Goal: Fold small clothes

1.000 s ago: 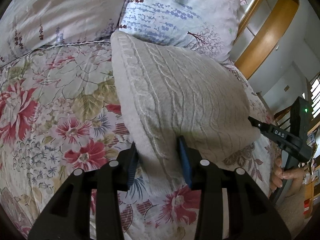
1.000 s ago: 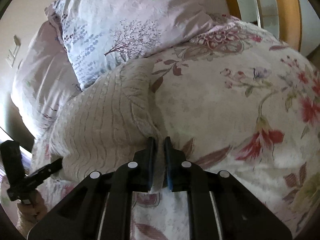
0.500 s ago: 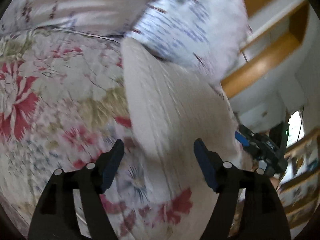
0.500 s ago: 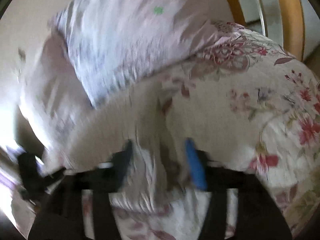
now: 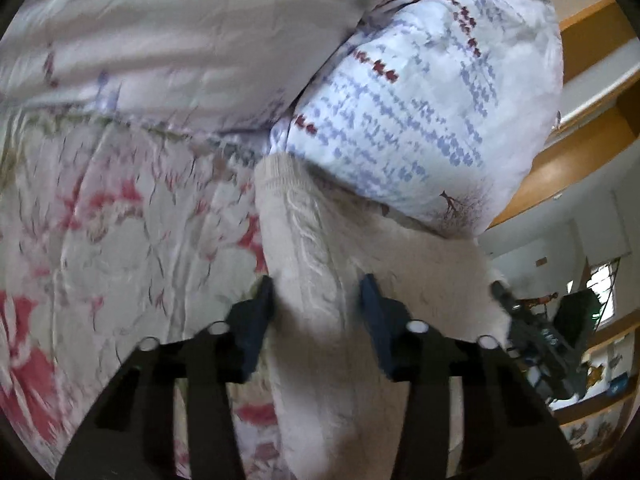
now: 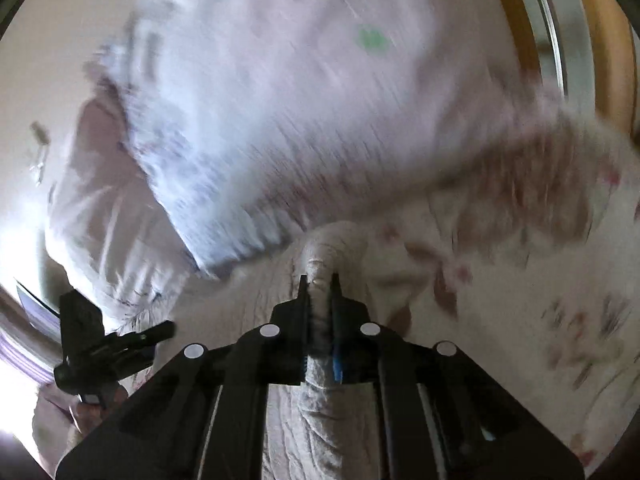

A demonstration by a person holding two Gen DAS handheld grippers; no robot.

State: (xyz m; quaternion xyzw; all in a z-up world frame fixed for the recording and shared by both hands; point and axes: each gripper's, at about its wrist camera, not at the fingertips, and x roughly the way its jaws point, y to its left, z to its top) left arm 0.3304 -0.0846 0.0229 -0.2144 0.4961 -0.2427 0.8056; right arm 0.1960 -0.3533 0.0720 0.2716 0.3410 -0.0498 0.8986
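A cream cable-knit garment (image 5: 316, 280) lies on the floral bedspread (image 5: 120, 240), its far end against a pillow. My left gripper (image 5: 318, 292) straddles the garment's near left edge with jaws apart; knit fills the gap, and I cannot tell whether the pads press it. My right gripper (image 6: 320, 284) is shut on a bunched fold of the same garment (image 6: 320, 400). Each gripper shows in the other's view, the right one (image 5: 536, 340) and the left one (image 6: 104, 344). The right wrist view is blurred.
Two pillows lean at the head of the bed: a blue-and-white printed one (image 5: 420, 100) and a pale pink one (image 5: 180, 40). A wooden headboard (image 5: 580, 128) runs behind them. The bedspread (image 6: 540, 300) stretches to the right.
Both grippers opened half a second ago and moved forward toward the pillows. The right gripper has shut again on a bunched fold; the left jaws have narrowed around the edge.
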